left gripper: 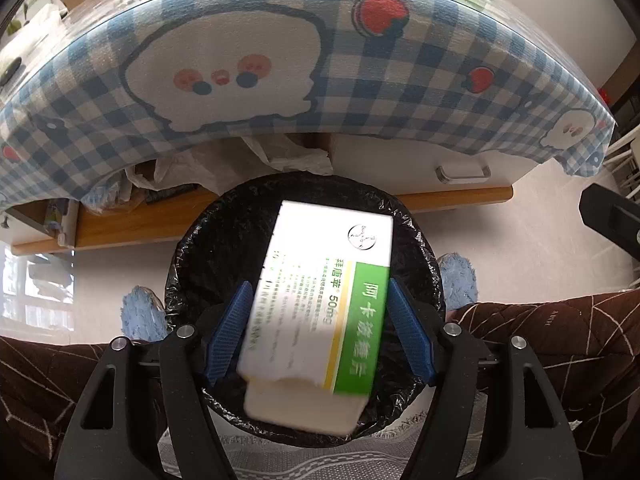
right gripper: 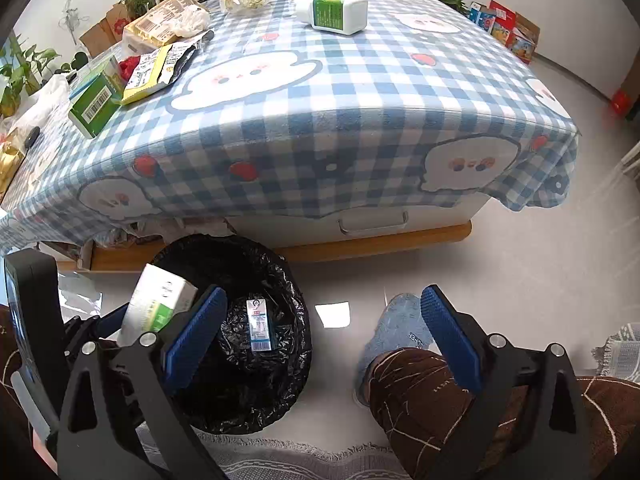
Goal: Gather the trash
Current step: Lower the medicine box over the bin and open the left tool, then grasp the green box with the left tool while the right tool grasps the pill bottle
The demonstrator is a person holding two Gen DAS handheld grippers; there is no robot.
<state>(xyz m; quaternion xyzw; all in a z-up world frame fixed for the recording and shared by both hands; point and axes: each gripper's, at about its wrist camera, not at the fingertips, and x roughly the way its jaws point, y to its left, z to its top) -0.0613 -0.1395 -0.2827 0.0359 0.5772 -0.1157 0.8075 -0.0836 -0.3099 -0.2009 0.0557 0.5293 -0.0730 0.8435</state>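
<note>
Cardboard, thin and glossy, makes up the white and green medicine box [left gripper: 320, 300], which sits between the blue pads of the left tongs [left gripper: 320, 286], directly over the bin [left gripper: 208, 240] with its black liner. The box is blurred while the pads beside it are sharp, so I judge that it is slipping free. The left tongs look released, with the pads just off its long sides rather than pressing them.

A box like this is light and hollow. It would dent under a hard squeeze and slide on smooth pads, so it is best held across its narrow width near the middle, as it sits here.

The right tongs [right gripper: 324, 296] stand wide apart and empty over the floor, just right of the bin. Below and to their left, a small carton [right gripper: 260, 326] already lies in the liner.

Well ahead of the right tongs, up on the bench [right gripper: 360, 120], more rubbish waits:
- The white bottle [right gripper: 336, 12] with a green label lies on its side far ahead. It is rigid and rounded and may roll, so it should be gripped across the body.
- The green box [right gripper: 96, 100] sits ahead to the left. It is stiff and easy to take by its flat faces.
- The yellow wrapper [right gripper: 156, 68] beside the green box is limp and crinkly, so an edge would need a pinch.
</note>
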